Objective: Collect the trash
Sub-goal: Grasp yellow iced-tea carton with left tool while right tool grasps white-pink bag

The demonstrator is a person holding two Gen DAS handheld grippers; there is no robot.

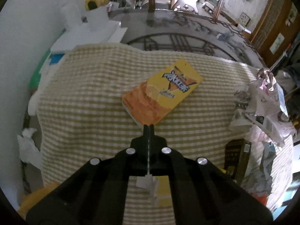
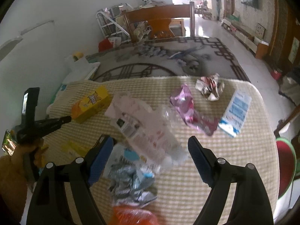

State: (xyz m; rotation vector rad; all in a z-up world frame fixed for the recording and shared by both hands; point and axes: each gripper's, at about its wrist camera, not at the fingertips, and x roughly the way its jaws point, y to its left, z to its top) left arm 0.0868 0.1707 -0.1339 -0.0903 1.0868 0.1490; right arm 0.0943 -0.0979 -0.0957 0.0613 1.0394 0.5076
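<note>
The left gripper (image 1: 149, 126) is pinching the near corner of the yellow-and-orange box (image 1: 162, 91) with its jaws pressed together, the box lying on the checked cloth (image 1: 93, 93). Beside that box, toward the cloth's middle, the right gripper (image 2: 150, 150) is hanging with its blue-padded jaws spread wide and nothing gripped, above a pale plastic wrapper (image 2: 142, 123) and a crumpled silver-blue packet (image 2: 131, 180). Farther from the box, a pink foil bag (image 2: 189, 110), a blue-and-white carton (image 2: 235, 112) and a crumpled paper ball (image 2: 210, 87) are lying near the cloth's far edge.
</note>
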